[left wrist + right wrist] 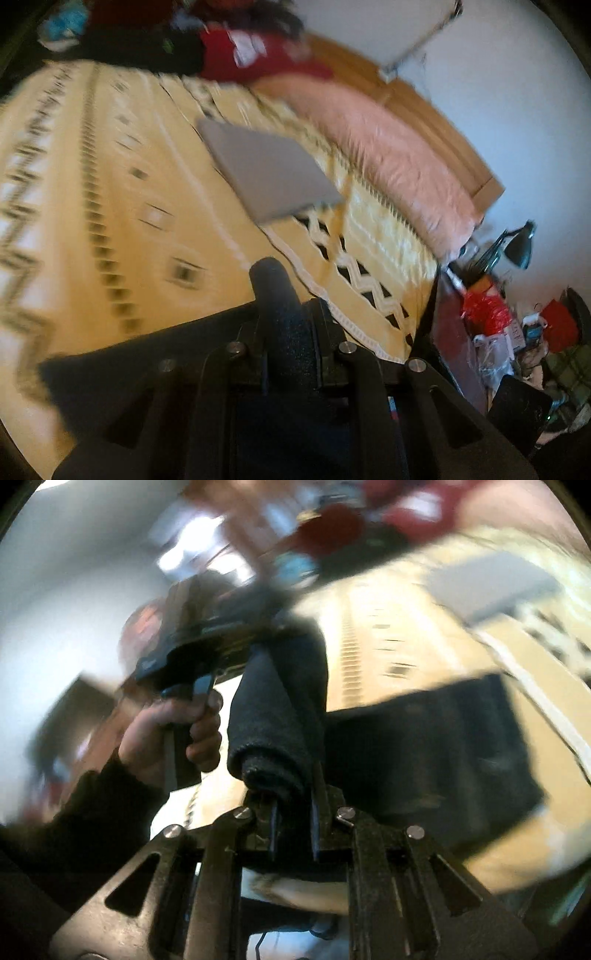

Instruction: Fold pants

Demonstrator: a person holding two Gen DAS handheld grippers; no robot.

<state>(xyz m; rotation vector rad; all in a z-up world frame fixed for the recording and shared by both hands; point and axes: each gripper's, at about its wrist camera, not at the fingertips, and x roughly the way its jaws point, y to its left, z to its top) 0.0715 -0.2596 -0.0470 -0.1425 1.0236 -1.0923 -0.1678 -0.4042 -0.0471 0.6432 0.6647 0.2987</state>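
Bunched between the closed jaws of the right gripper point(293, 801), the dark, soft knit pants point(424, 749) drape limply onto the yellow patterned bedspread point(110, 221). Left gripper point(286, 325) pinches another thick fold; hems seem the surest hold.

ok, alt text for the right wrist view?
The right gripper is shut on a bunched fold of dark pants above a yellow patterned bedspread. At left, the person's hand holds the left gripper's handle. The frame is motion-blurred.
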